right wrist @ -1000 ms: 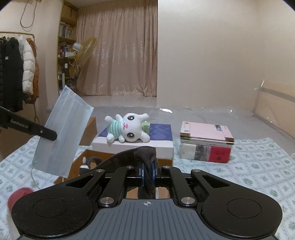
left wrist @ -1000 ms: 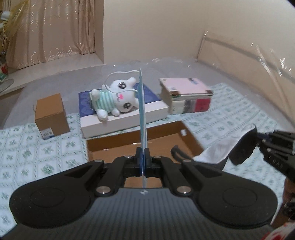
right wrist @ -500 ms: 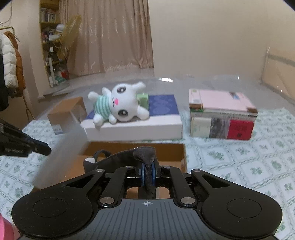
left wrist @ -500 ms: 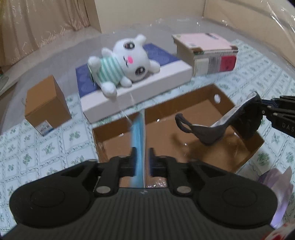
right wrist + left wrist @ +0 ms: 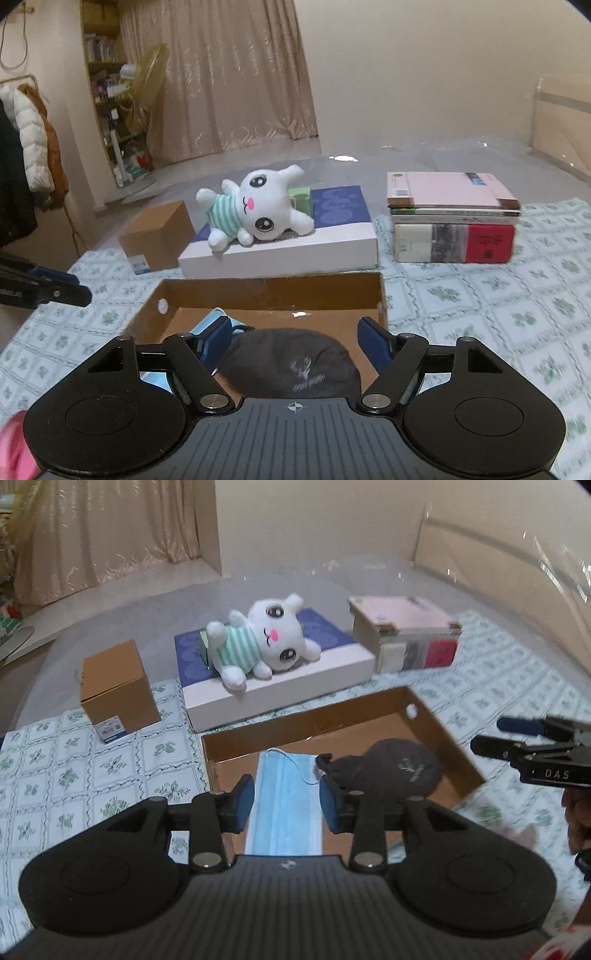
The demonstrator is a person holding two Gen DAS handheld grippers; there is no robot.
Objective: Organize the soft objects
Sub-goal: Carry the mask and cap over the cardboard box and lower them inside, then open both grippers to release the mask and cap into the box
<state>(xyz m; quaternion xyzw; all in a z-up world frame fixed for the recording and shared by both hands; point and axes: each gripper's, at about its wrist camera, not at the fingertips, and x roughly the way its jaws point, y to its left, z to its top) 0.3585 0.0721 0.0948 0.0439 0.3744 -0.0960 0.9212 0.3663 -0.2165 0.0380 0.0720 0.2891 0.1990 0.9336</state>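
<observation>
The near end of the blue face mask (image 5: 284, 805) is cut off by the body of the left hand-held gripper (image 5: 287, 803), whose jaws stand apart on either side of it without touching. In the right wrist view only a blue sliver of this mask (image 5: 216, 320) shows beside a gripper finger. Both masks lie flat in the open cardboard box (image 5: 439, 734) on the patterned surface (image 5: 74, 760): the blue one to the left, the dark mask (image 5: 402, 771) just beside it. The right hand-held gripper (image 5: 295, 343) is spread wide above the dark mask (image 5: 291, 363), holding nothing. A white plush rabbit (image 5: 255, 208) lies on a flat white box (image 5: 295, 254) behind, near a stack of books (image 5: 452, 218).
</observation>
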